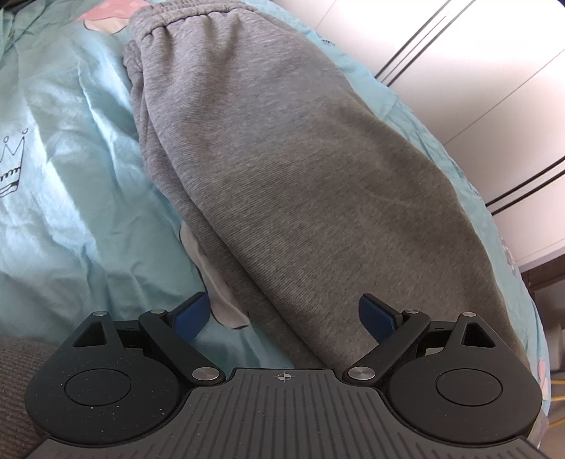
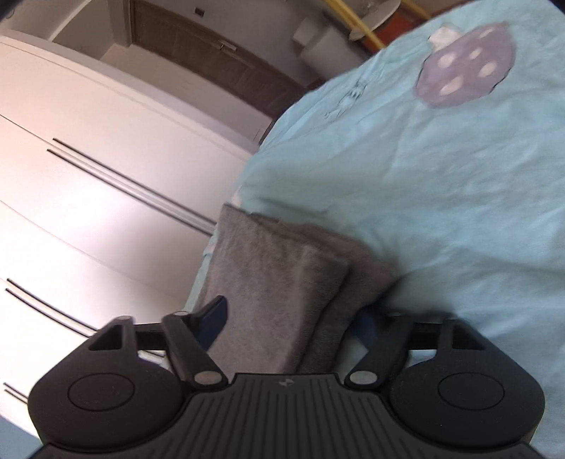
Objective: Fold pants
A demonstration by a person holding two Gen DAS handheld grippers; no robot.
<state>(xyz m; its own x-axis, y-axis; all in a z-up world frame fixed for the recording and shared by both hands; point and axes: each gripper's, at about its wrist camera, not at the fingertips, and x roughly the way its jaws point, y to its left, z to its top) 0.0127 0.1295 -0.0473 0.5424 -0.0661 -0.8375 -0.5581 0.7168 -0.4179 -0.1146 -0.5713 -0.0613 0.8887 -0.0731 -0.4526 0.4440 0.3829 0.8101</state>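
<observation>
1. Left gripper (image 1: 287,316) hangs over the grey pants (image 1: 275,169) with its blue pads spread wide apart; cloth lies beneath and between them, but neither pad presses on it.
2. Right gripper (image 2: 293,325) has the leg ends of the pants (image 2: 282,293) between its fingers. Its left pad lies against the near edge of the cloth, while its right pad is half hidden under the fold, so I cannot tell whether the jaws grip the fabric.
3. Only the left wrist view shows the garment as a whole: the pants lie doubled lengthwise, one leg on the other, running away from the camera across the pale blue bedsheet (image 1: 70,183).
4. Farther off in that view, the elastic waistband (image 1: 166,24) sits at the far end, gathered and wrinkled, near a pink printed patch on the sheet.
5. A crown drawing (image 1: 12,166) is printed on the sheet to the left of the pants, well apart from them.
6. Only the right wrist view shows the cuff end: two stacked grey layers with squared corners, lying close to the edge of the bed.
7. Beyond the cuffs in that view, the sheet (image 2: 423,197) stretches away to a purple spotted print (image 2: 466,70).
8. White cabinet doors (image 2: 88,141) with dark line handles stand beside the bed in both views; the right view alone shows a dark door (image 2: 212,53) farther back.
</observation>
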